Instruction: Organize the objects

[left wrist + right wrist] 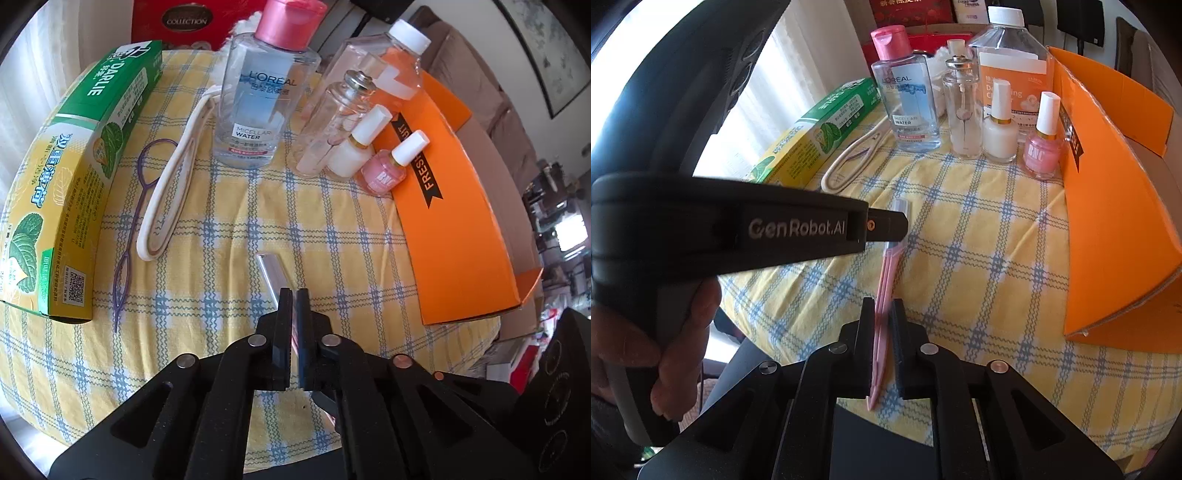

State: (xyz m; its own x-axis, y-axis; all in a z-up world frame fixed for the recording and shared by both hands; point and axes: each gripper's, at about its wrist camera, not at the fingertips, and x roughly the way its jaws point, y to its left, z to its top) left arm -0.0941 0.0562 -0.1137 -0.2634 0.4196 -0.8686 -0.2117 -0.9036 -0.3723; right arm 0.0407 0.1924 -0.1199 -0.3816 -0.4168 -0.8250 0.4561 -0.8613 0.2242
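1. While both grippers clamp one pink razor (882, 295), it lies slanted over the checked cloth (979, 258) of the worktop, its clear-capped head toward the bottles.
2. Left gripper (293, 295): jaws clenched on the razor's capped head end, which sticks out beyond the fingertips.
3. Right gripper (882, 306): jaws clenched on the razor's pink handle, its pointed tail sticking out behind them. In this view the left gripper's side reads "GenRobot.AI", and a hand (665, 350) holds its grip.
4. Green and yellow box (74, 184) at the left: "DARLIE", Chinese print, mint leaves and a QR code.
5. Beside it lie a purple loop tool (138, 199) and a white strap (173, 177).
6. Pink-capped bottle (262, 99): "L'OREAL", "MICELLAR WATER".
7. Clear spray bottle (332, 122), then a white polish bottle (354, 151) and a pink one (380, 173); the pink one's label looks like "BNC".
8. Behind them a big white-capped bottle (1012, 66) with an orange label, only partly readable.
9. Orange box (461, 221) at the right: a black ribbon starting "FRESH".
10. Red box (177, 22) at the back: "COLLECTION".
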